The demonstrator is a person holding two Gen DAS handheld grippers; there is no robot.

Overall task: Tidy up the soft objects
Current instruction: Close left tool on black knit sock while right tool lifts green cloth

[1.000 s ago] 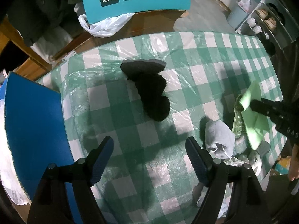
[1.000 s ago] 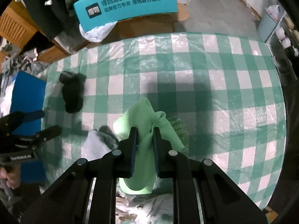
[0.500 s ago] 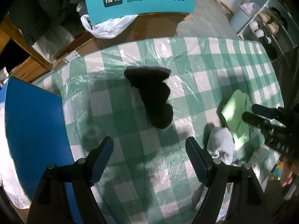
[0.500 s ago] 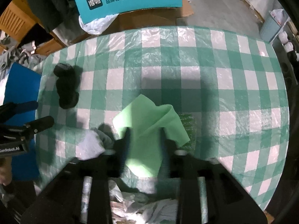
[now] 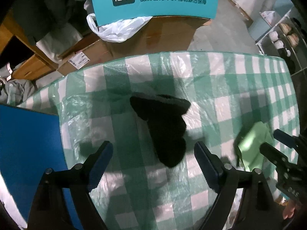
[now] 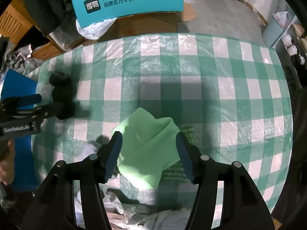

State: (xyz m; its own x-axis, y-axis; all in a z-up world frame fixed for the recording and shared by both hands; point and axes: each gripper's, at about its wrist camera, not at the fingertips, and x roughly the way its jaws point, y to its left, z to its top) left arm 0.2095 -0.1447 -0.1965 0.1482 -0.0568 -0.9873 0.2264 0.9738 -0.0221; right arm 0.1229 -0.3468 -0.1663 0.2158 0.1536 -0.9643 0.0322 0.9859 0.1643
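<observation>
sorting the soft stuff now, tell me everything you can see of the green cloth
The green cloth is a thin, smooth, pale green sheet, loosely folded with one raised crease. It lies on the checked tablecloth, partly over a gray cloth at its left. The right tool is open, a finger on each side, not gripping it.

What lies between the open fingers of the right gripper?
In the right wrist view, the light green cloth lies on the checked tablecloth between the right gripper's spread fingers, ungripped.
</observation>
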